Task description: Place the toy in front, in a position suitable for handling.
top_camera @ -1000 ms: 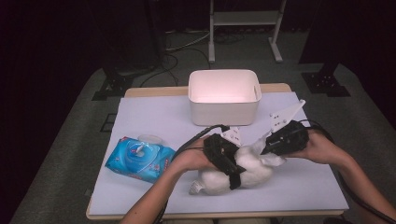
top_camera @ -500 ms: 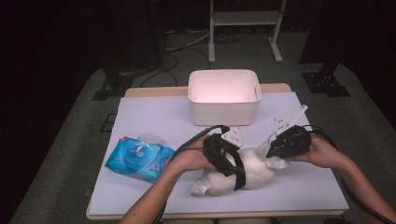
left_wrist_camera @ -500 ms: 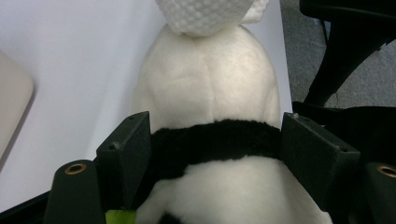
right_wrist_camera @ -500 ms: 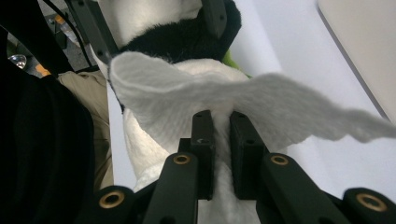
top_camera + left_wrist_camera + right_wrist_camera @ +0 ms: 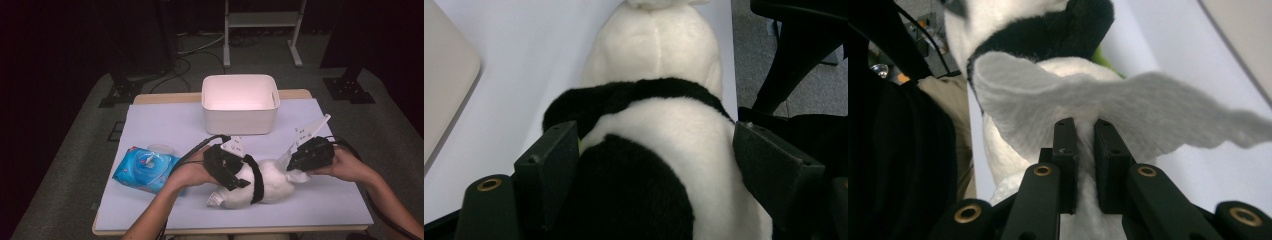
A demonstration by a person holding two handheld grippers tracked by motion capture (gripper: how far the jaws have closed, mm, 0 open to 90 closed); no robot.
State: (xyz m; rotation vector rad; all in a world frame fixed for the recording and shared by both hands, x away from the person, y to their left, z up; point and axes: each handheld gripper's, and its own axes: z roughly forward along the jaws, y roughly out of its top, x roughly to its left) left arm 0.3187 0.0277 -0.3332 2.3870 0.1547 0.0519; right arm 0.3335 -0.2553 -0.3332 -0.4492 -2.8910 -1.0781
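High view: plush panda (image 5: 260, 182) lies near desk (image 5: 165, 125) front edge, long axis left-right. Left gripper (image 5: 235, 172) jaws, just opening, straddle it unpressed. Right gripper (image 5: 295, 165) clamps white wipe (image 5: 1128, 107). Bare desk behind.

Table (image 5: 165, 125) w/ pale sheet: white bin (image 5: 240, 102) at back, wipes pack (image 5: 146, 168) left, plush panda (image 5: 262, 182) front.

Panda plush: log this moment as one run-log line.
left gripper: jaws just opening, astride panda plush | right gripper: shut on white wipe against plush | wipes pack: left | bin: behind
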